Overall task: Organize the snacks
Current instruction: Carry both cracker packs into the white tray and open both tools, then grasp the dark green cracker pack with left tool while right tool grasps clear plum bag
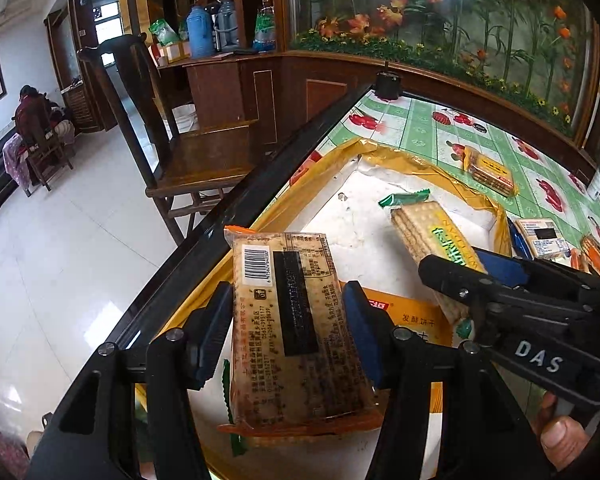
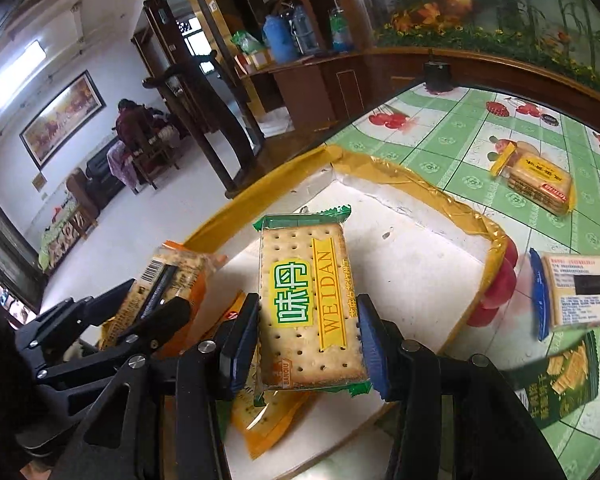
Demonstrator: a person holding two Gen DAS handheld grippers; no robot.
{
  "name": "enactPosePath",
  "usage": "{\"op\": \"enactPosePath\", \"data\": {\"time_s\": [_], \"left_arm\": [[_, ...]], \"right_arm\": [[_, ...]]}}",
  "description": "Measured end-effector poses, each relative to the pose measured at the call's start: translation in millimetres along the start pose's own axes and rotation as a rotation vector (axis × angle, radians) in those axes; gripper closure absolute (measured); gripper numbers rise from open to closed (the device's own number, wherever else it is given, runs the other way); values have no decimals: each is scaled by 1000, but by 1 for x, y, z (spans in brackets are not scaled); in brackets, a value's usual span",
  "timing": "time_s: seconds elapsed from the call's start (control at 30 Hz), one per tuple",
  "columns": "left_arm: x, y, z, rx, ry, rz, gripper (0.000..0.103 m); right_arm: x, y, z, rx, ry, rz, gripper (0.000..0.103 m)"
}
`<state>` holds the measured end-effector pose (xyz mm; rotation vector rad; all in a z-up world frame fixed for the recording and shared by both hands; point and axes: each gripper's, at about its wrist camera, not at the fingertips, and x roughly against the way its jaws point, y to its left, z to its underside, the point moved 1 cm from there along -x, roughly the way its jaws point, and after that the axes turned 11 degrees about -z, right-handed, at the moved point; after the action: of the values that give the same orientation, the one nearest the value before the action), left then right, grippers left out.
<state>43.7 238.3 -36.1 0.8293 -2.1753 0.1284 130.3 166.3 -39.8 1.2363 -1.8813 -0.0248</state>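
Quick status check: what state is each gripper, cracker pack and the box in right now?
Left gripper: shut on orange pack, held over the box.
Right gripper: shut on green pack, held over the box.
Box: open, an orange pack lying inside.
Yellow pack: lying on the table, outside the box.
Blue pack: on the table, label side up.

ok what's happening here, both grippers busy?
Yes. The left gripper is clamped on an orange cracker pack, barcode side up. The right gripper holds a green cracker pack. Both hang over the white box with the yellow taped rim, where another orange pack already lies. A few more packs, including a yellow one, wait on the tablecloth.
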Motion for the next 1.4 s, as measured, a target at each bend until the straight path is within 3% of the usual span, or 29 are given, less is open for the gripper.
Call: {"op": "enactPosePath", "data": {"time_s": [0.33,0.43,0.5,0.53,0.7,0.87,1.03,1.1,1.4], "left_arm": [[-1,0,-5,6,3,8,47],[2,4,-6,16,-3,-9,36],[5,4,-7,13,-18,-24,21],[7,5,-7,11,-26,-30,20],[11,1,-7,-1,-16,-23,20],[14,-3,-3,16,14,62,20],[32,-14,-1,-5,-3,76,20],[41,-21,-1,-13,-16,87,20],[70,-84,2,-116,-53,178,20]], "right_arm": [[-7,-1,-2,20,11,23,52],[1,0,-1,19,-4,21,52],[11,0,-1,16,-23,15,48],[17,0,0,14,-33,15,47],[52,-3,7,-3,-88,20,41],[86,-8,18,-15,-128,41,36],[123,-16,39,-28,-155,78,35],[142,-24,52,-41,-170,107,30],[201,-85,110,-195,-200,201,27]]}}
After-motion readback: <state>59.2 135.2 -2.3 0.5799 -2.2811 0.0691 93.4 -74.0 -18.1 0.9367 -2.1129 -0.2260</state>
